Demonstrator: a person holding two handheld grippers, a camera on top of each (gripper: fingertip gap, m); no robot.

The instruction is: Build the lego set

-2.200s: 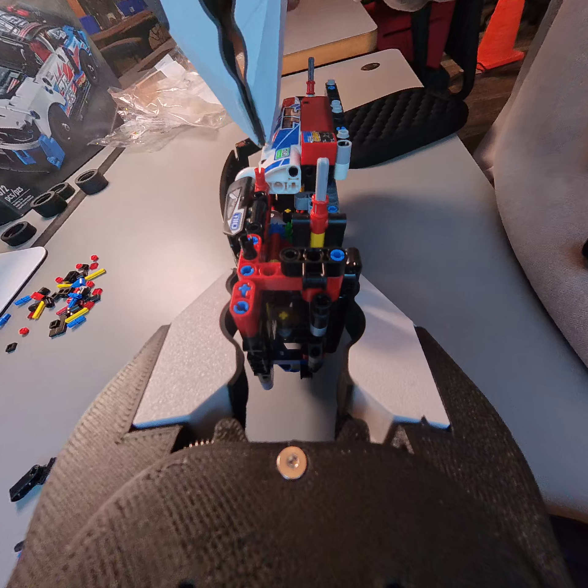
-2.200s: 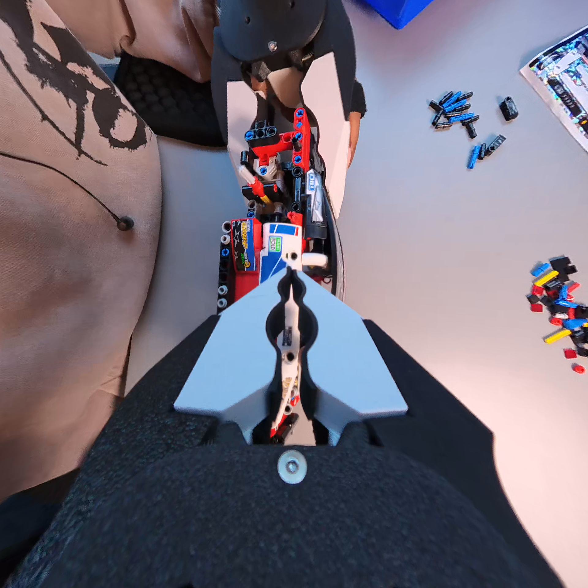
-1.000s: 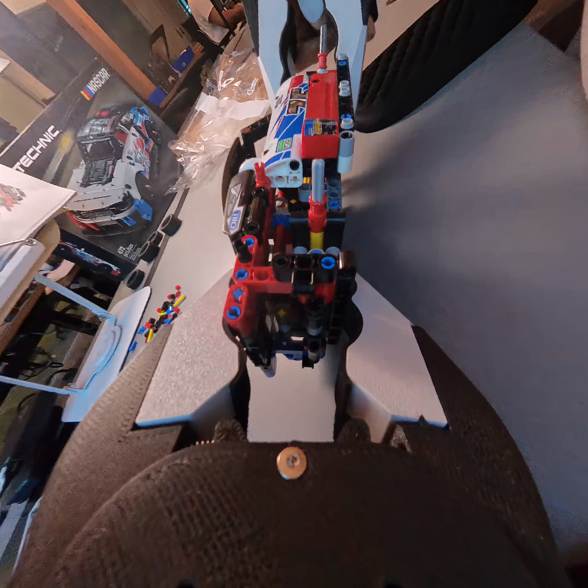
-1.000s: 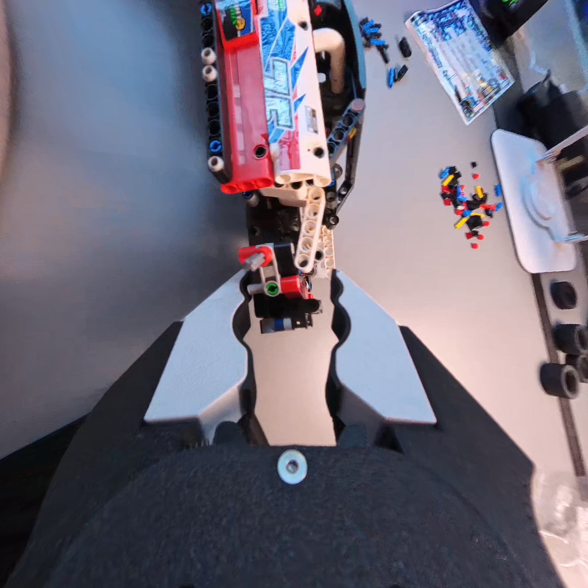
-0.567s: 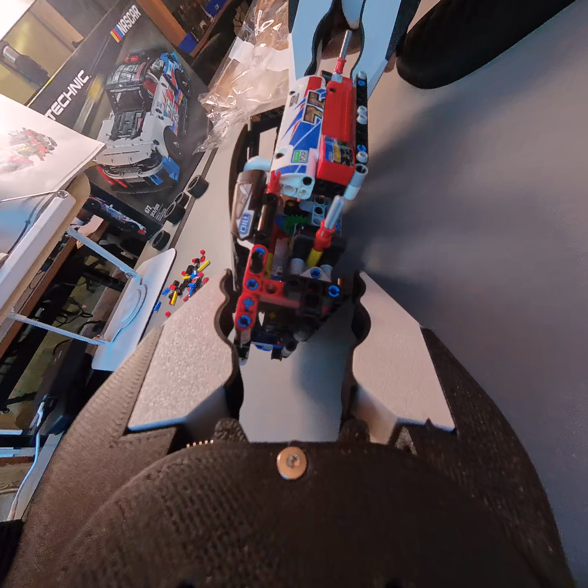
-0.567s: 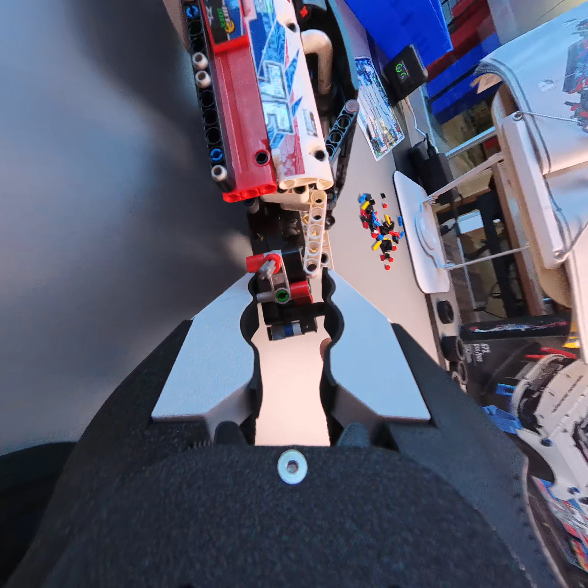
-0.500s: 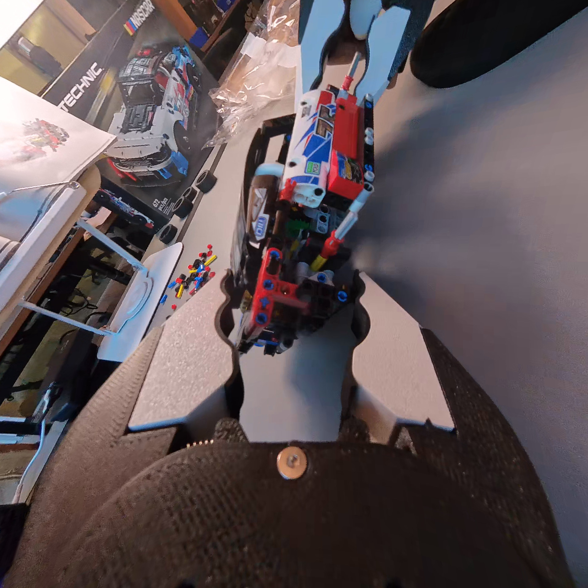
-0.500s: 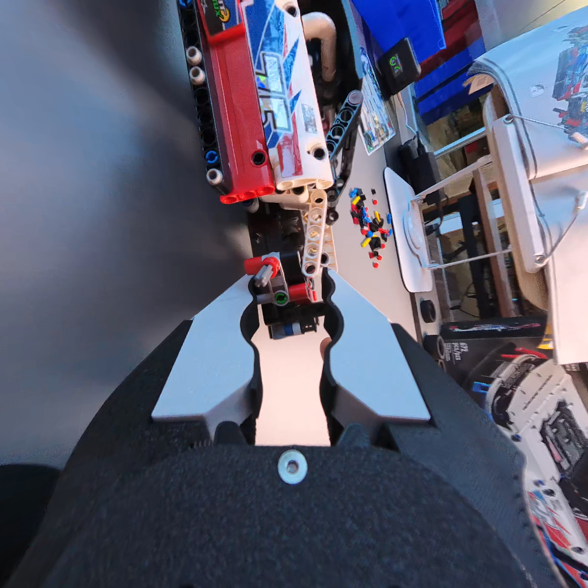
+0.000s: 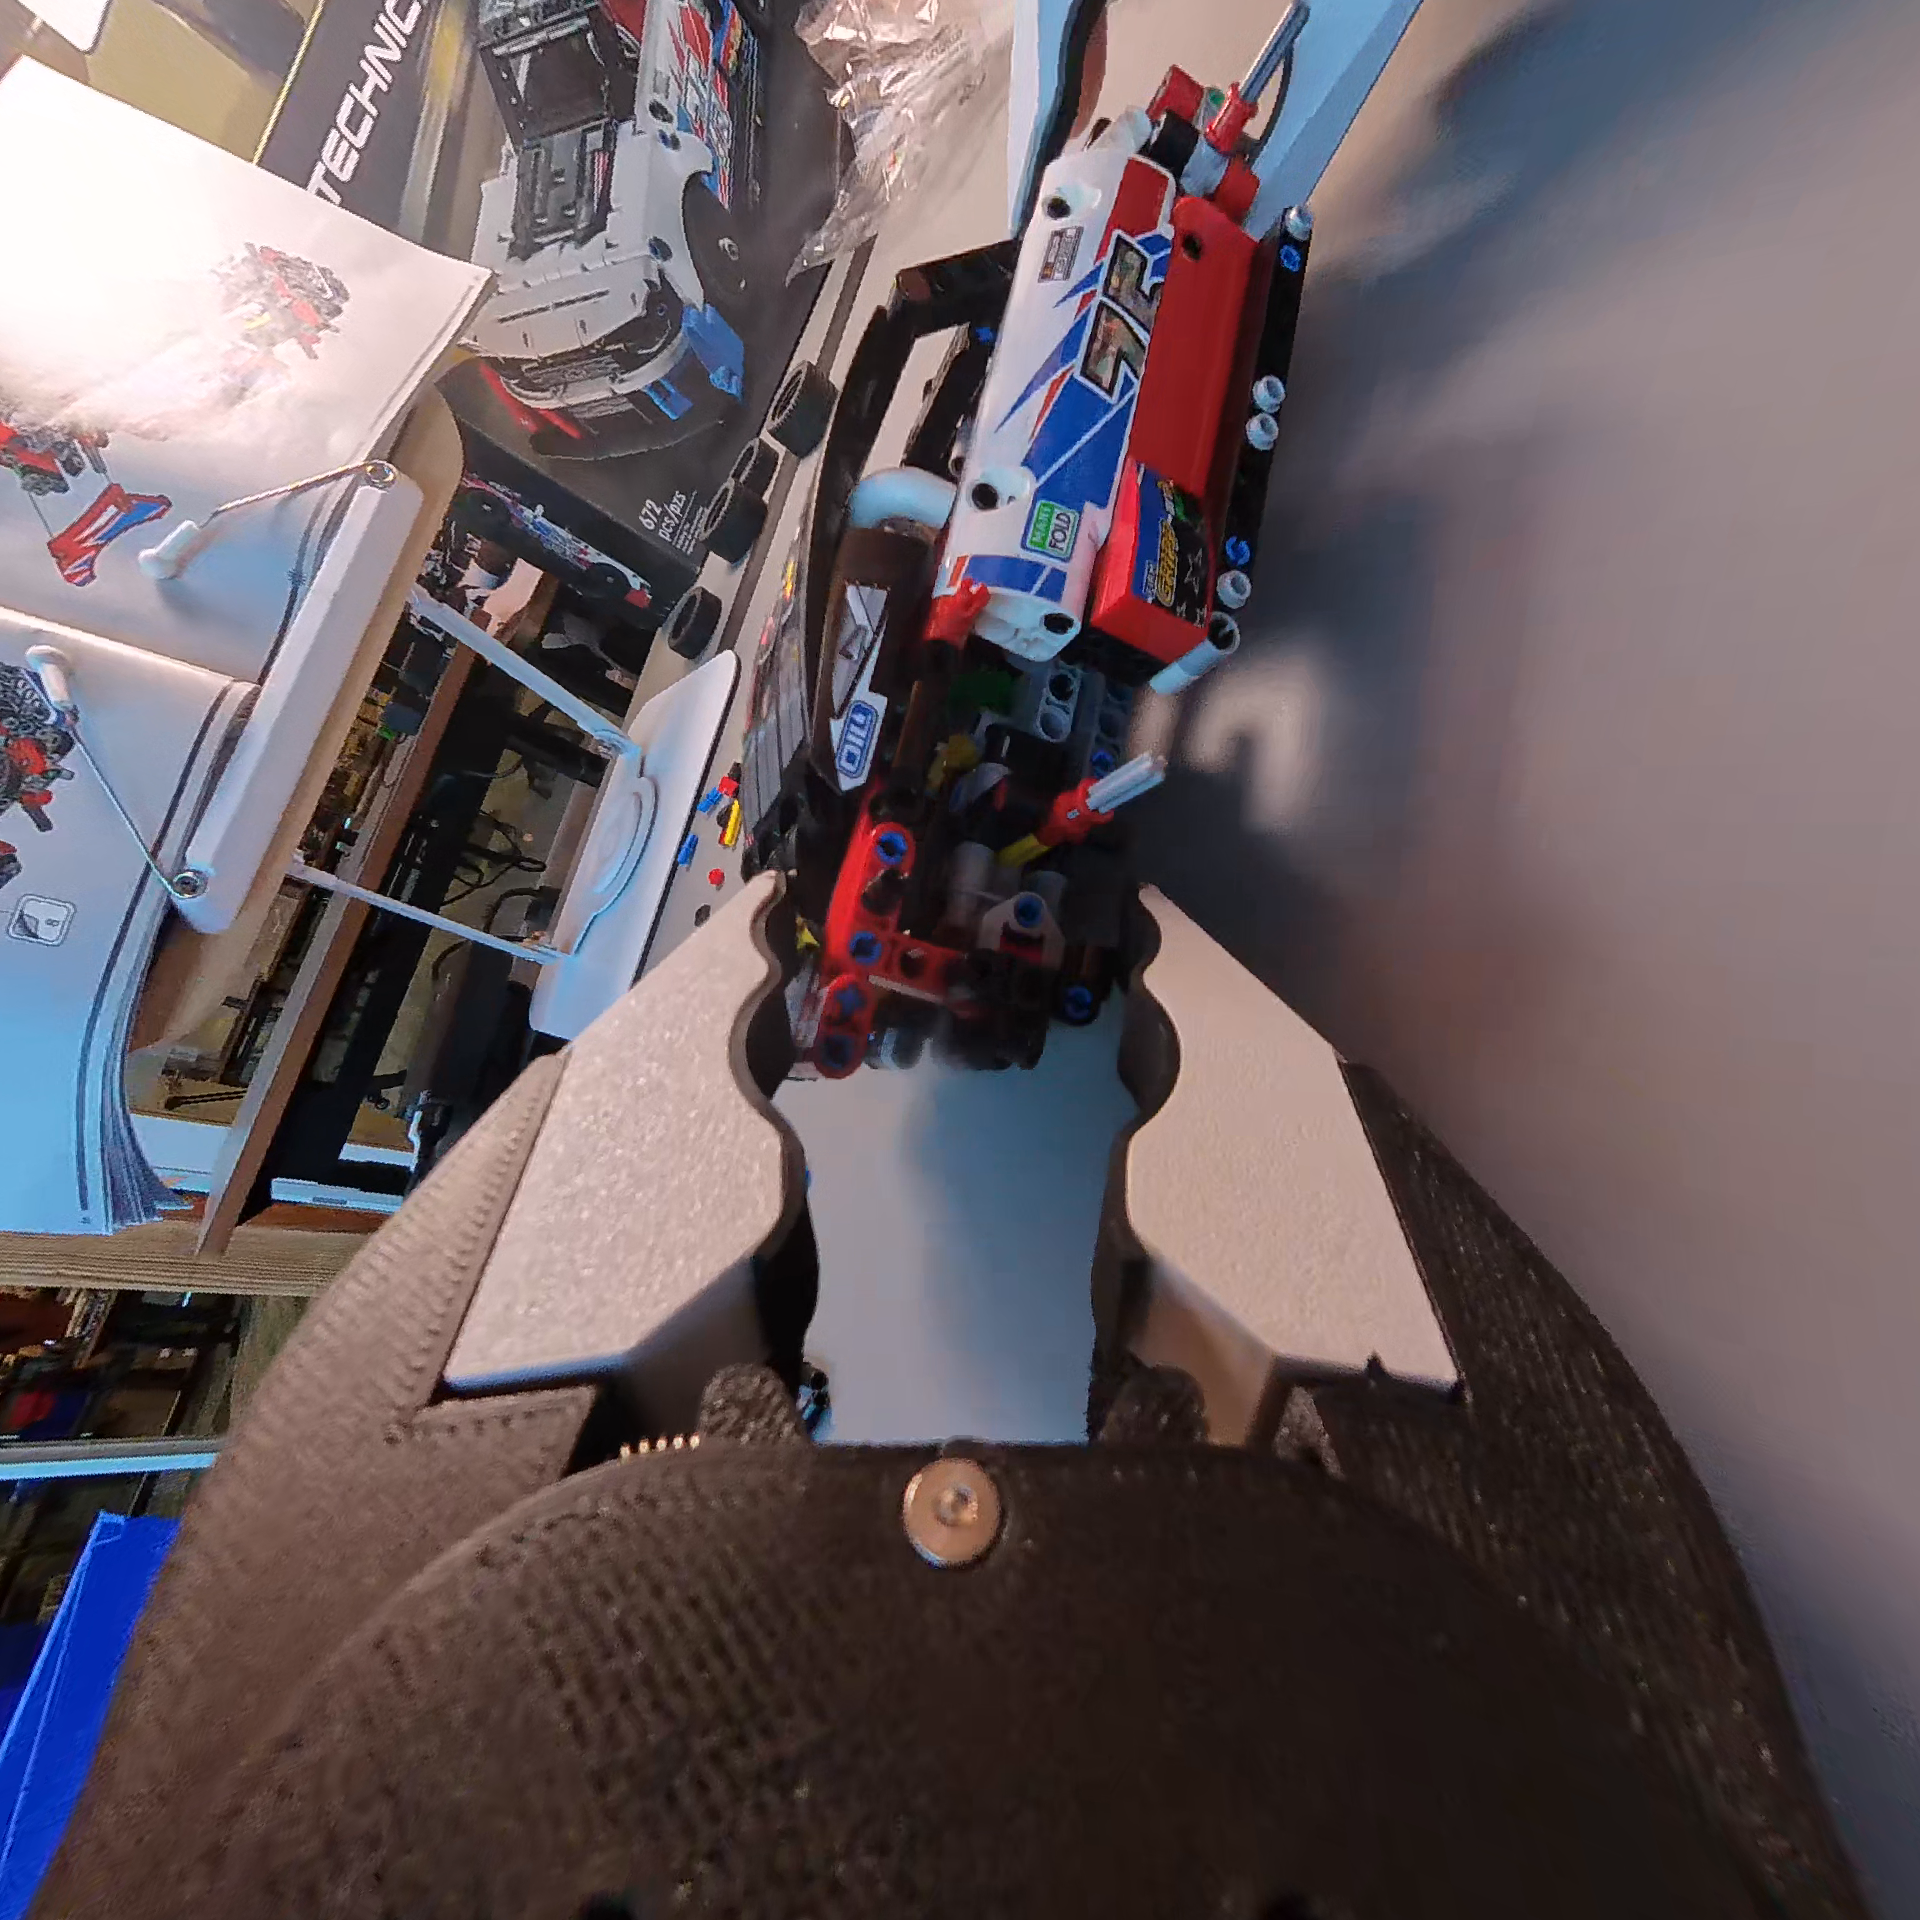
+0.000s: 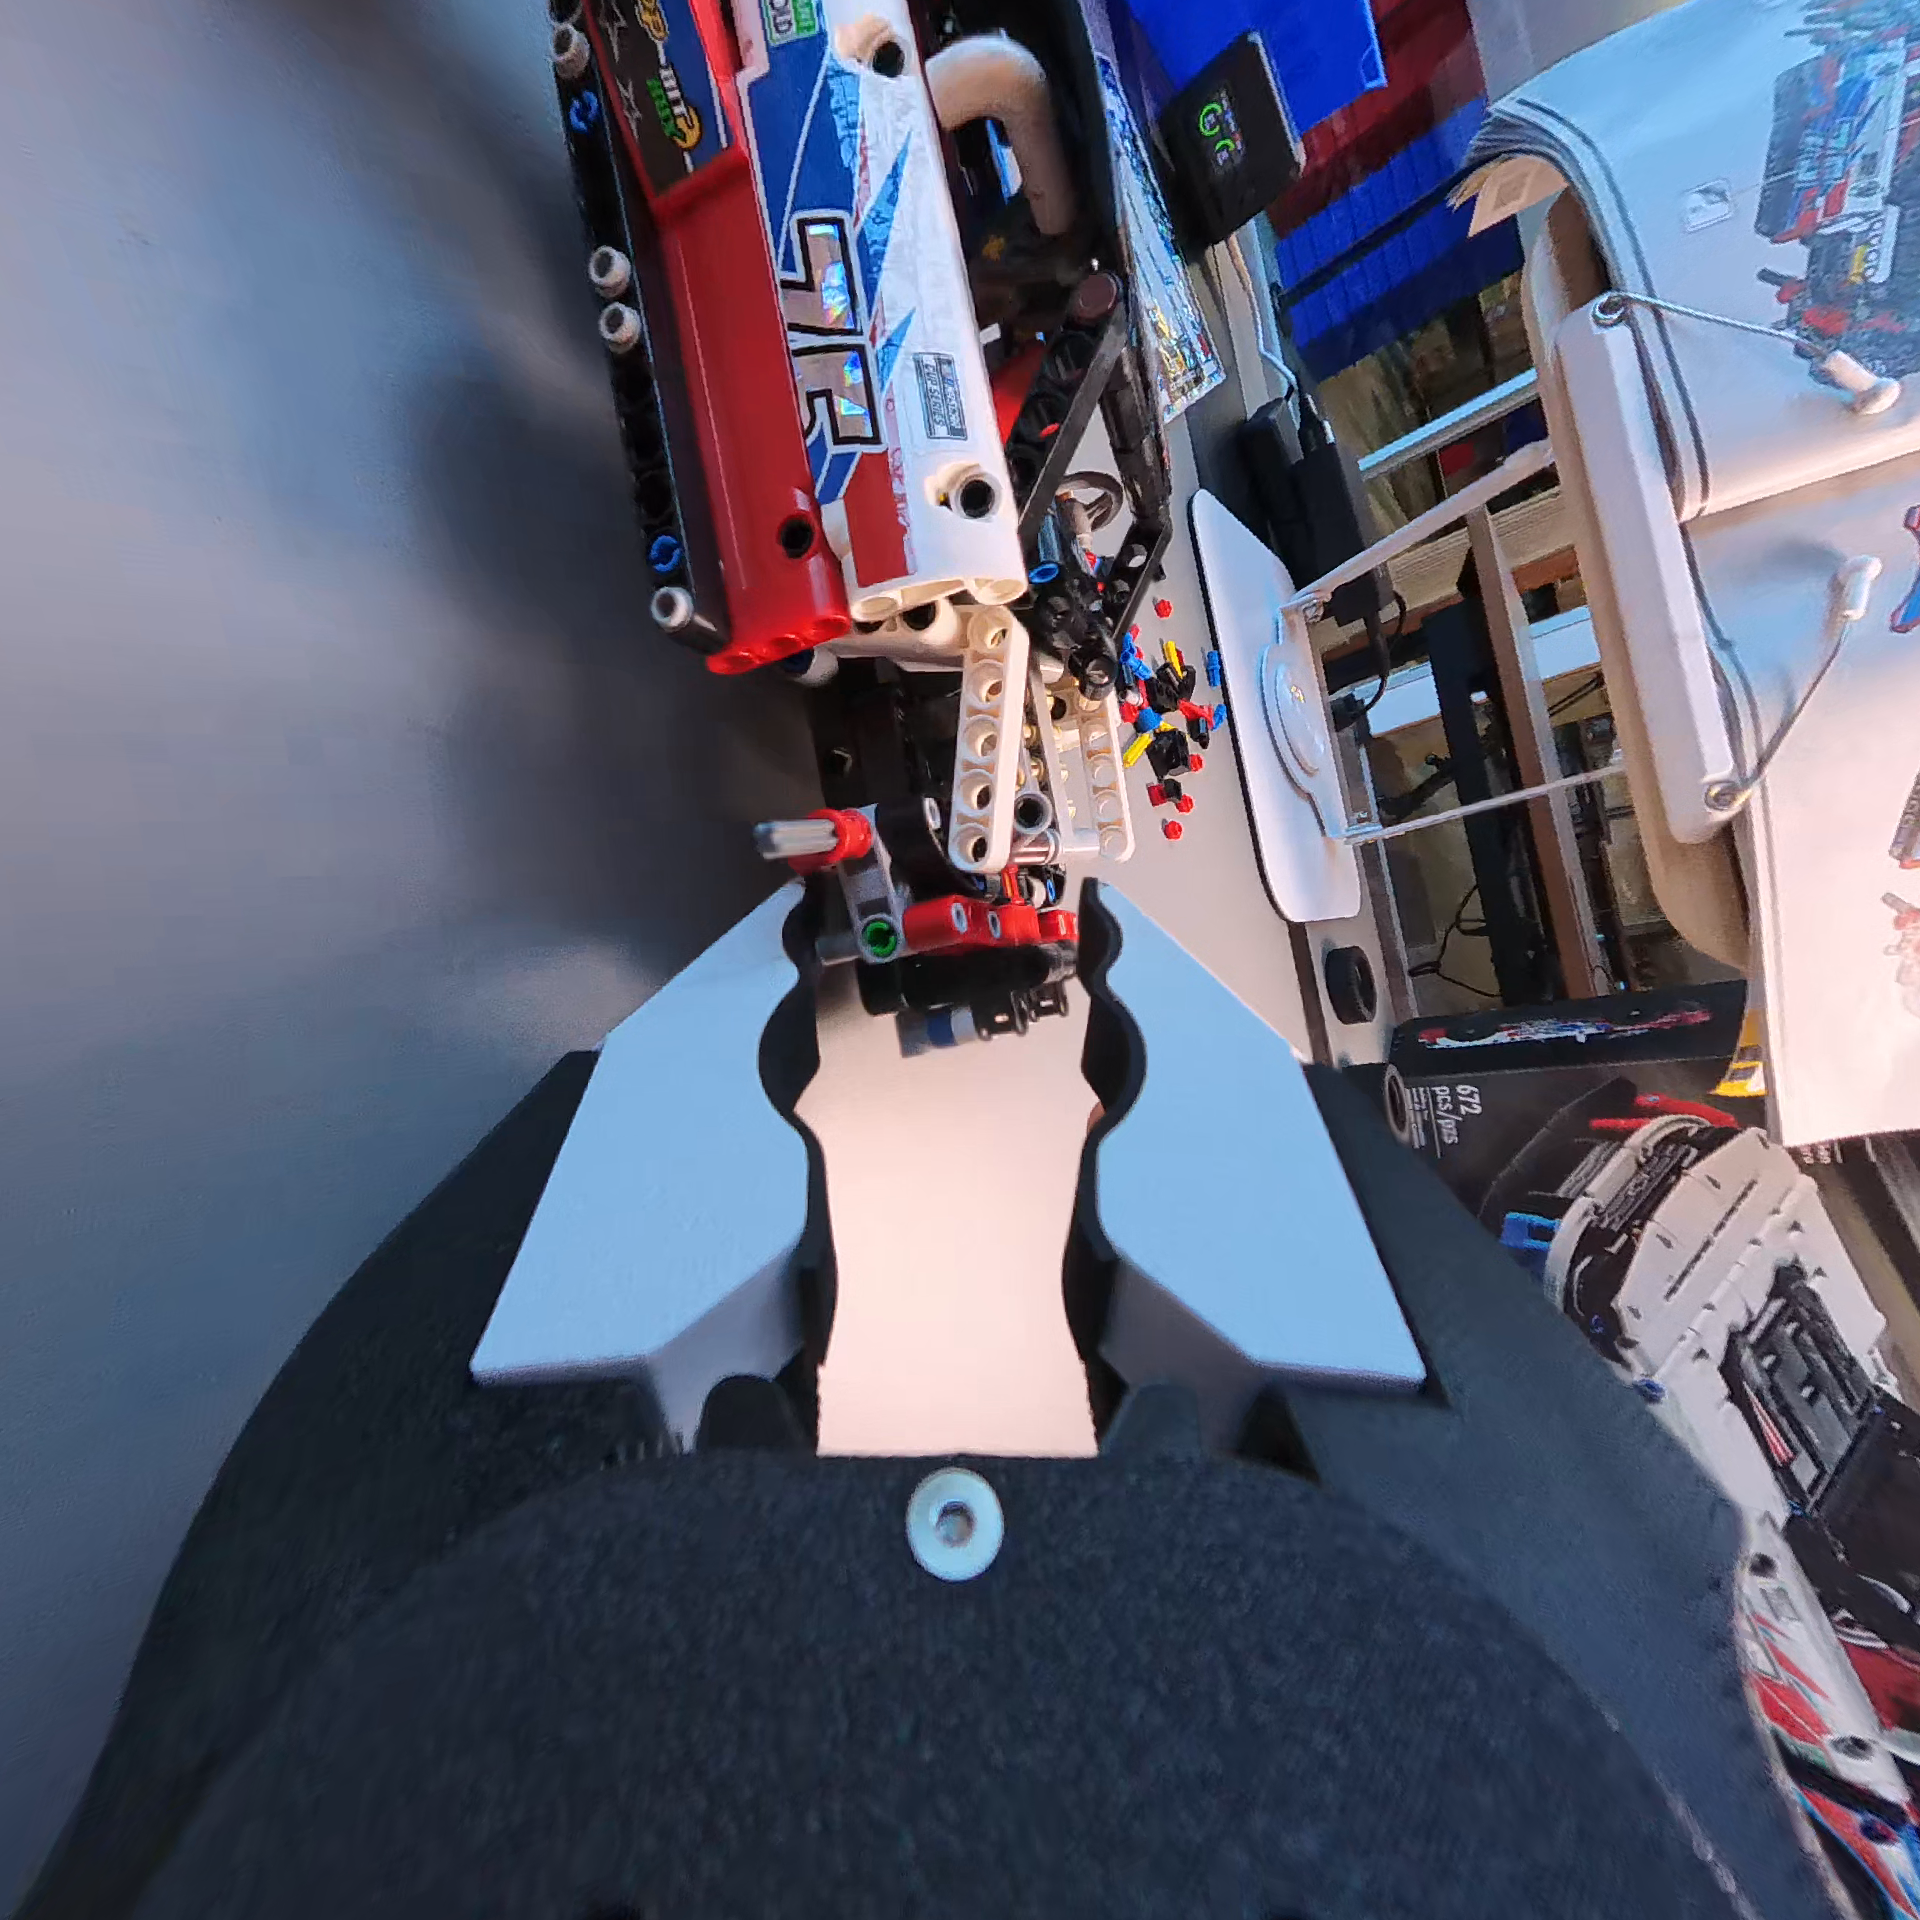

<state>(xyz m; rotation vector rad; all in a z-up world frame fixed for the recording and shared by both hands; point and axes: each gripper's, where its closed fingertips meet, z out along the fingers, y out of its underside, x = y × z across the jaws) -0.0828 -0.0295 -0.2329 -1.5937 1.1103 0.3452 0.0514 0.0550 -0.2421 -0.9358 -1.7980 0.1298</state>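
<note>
Around the work area, on the grey table [image 9: 1558, 727]: a scatter of small loose pieces [image 10: 1164, 717] in red, blue, yellow and black, just beside the white base of a book stand [image 10: 1288, 717]. Black tyres [image 9: 800, 407] lined up along the table edge, next to the set's box [image 9: 582, 260] printed with a white and blue race car. Open instruction booklet [image 9: 177, 312] propped on the stand, held by wire clips. Clear plastic bag [image 9: 883, 31] near the box. Blue bins [image 10: 1351, 218] and a small black device with a green display [image 10: 1226, 135] farther back. Nothing between either gripper and the model.

Left gripper [image 9: 951, 966] tilted, pointing along the model's length; jaws spread wide and closed against the red and black frame end. Right gripper [image 10: 940, 951] facing it from the opposite end, its pale fingers [image 9: 1340, 104] visible in the left wrist view at the far end; jaws likewise clamped on the black and red block at that end.

Partly built car model [image 9: 1081, 540] held off the table between both grippers, rolled onto its side. Long white panel with blue stickers beside a red panel; black beam with grey and blue pins along one edge. Exposed internals with grey axles capped by red bushes [image 10: 821, 836]; white perforated beams [image 10: 992, 748] at the right gripper's end.
</note>
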